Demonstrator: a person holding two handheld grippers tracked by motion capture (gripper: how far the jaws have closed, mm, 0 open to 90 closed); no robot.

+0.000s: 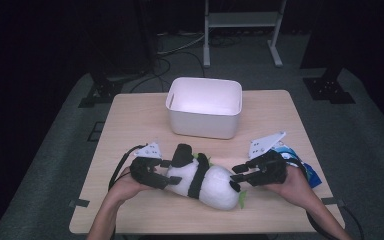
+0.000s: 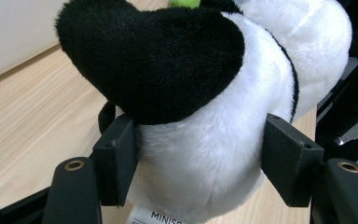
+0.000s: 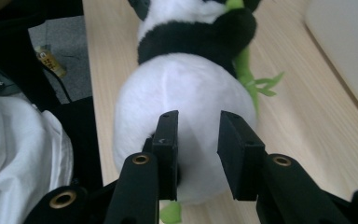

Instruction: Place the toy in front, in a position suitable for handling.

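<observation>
The plush panda [image 1: 200, 181] lies lengthwise between both tools: left gripper [image 2: 200, 161] spread wide around its head end, right gripper [image 3: 196, 154] pinching its rump (white bin [image 1: 205, 107] beyond).

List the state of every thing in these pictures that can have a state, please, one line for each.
Panda plush toy: lying on its side on the table, gripped at both ends.
Left gripper: jaws wide, pressed against the plush's sides.
Right gripper: jaws narrow, pinching the plush's white end.
White bin: upright, open on top, empty as far as visible.
Blue packet: lying flat near the right hand, partly hidden.
</observation>
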